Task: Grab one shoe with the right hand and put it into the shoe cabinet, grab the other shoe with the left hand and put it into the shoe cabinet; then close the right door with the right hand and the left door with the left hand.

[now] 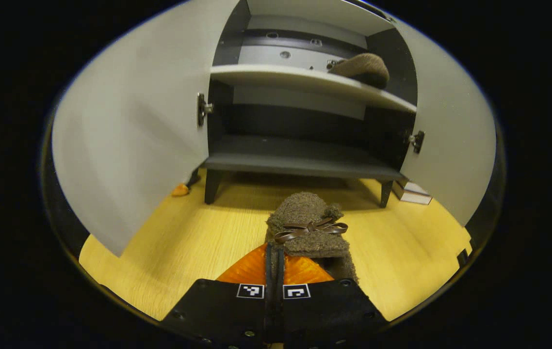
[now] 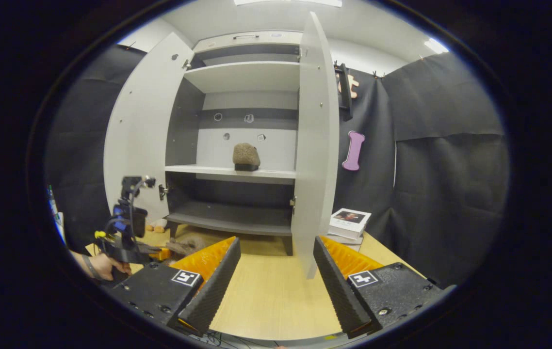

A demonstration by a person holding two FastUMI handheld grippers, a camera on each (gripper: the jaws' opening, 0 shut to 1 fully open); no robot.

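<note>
Left gripper view is showing the left gripper (image 1: 274,264) pinching the second shoe (image 1: 311,232) at its heel edge, fingers pressed nearly together on the fuzzy rim, toe and bow pointing ahead toward the shoe cabinet (image 1: 305,160). The shoe is sitting low over the wooden table (image 1: 184,252); whether it is lifted or resting on it, cannot tell. The first shoe (image 1: 362,68) is already lying on the middle shelf (image 1: 276,77), up and to the right of the tool. Both doors are standing open: left door (image 1: 130,140) to the left of the tool, right door (image 1: 450,140) to the right. In the right gripper view the right gripper (image 2: 276,286) is hanging spread wide with nothing between its fingers, the right door (image 2: 312,145) edge-on just ahead of it, the same shoe (image 2: 246,156) on the shelf beyond, some books (image 2: 349,223) off to its right by the cabinet foot, and the left gripper (image 2: 128,242) far off to its left. Judgement: the step in hand is carrying the left shoe in. The grip is thin, at one edge only, so the shoe is probably going to sag or swing; lifting level and going slowly is advisable, straight ahead between the doors, clearing the shelf lip before lowering, and setting it to the left of the first shoe. Opening the fingers only once the sole is resting flat.
</note>
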